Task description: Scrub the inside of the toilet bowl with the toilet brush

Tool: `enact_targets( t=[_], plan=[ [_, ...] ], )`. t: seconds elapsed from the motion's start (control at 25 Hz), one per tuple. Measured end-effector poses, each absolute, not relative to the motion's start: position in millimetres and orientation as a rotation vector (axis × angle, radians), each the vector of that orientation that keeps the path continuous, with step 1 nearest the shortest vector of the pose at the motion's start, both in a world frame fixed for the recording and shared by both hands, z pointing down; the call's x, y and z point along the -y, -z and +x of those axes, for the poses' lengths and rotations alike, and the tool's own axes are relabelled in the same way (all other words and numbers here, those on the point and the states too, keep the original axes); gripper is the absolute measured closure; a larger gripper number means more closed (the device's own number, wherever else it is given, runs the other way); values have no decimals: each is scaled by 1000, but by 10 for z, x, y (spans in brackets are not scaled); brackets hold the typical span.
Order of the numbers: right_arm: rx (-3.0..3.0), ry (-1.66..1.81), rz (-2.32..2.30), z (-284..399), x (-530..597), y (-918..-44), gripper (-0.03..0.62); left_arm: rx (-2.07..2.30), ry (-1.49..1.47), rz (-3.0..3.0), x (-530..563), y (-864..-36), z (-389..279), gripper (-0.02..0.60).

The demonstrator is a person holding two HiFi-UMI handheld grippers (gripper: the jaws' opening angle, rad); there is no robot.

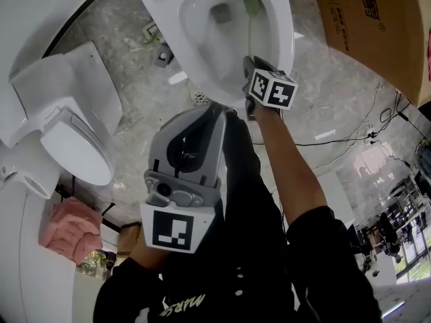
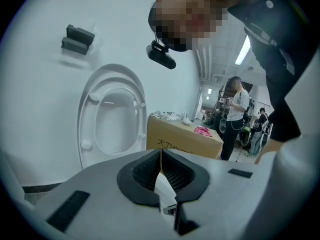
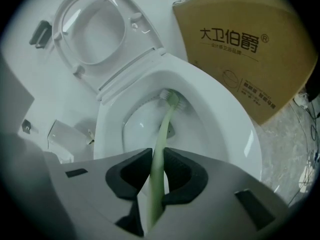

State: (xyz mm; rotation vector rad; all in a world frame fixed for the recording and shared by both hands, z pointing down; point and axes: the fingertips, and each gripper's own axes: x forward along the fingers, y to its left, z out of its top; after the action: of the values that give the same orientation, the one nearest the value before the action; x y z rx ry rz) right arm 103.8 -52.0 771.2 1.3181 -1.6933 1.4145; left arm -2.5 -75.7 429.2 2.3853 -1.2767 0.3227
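The white toilet bowl (image 1: 283, 25) stands open at the top of the head view, its seat and lid (image 3: 95, 29) raised. My right gripper (image 1: 254, 66) hovers over the bowl's near rim (image 3: 225, 114), shut (image 3: 157, 159) on the pale green handle of the toilet brush (image 3: 162, 134). The brush head (image 3: 172, 100) rests against the bowl's far inner wall, seen green (image 1: 250, 5) from above. My left gripper (image 1: 217, 113) is held back near the person's body. Its jaws (image 2: 161, 156) are shut with nothing between them.
A second toilet (image 1: 74, 133) stands at the left, with a pink cloth (image 1: 67, 231) below it. A large cardboard box (image 1: 370, 25) sits right of the bowl. Cables (image 1: 323, 140) cross the marble floor, and a drain (image 1: 200, 98) lies near the bowl's base. People (image 2: 232, 114) stand further off.
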Motion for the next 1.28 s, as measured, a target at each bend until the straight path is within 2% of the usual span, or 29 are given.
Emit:
enact_targets(
  t=[0.52, 0.92, 1.28],
  plan=[
    [1552, -1686, 1538, 1005, 370, -7559, 507, 1271, -346, 2394, 733, -4273, -63, 549],
    [1462, -1593, 1428, 1213, 104, -7485, 508, 1268, -346, 2384, 678, -4313, -94, 549],
    [1380, -1674, 1376, 1244, -150, -7395, 508, 1266, -347, 2371, 698, -4329, -141, 549]
  ],
)
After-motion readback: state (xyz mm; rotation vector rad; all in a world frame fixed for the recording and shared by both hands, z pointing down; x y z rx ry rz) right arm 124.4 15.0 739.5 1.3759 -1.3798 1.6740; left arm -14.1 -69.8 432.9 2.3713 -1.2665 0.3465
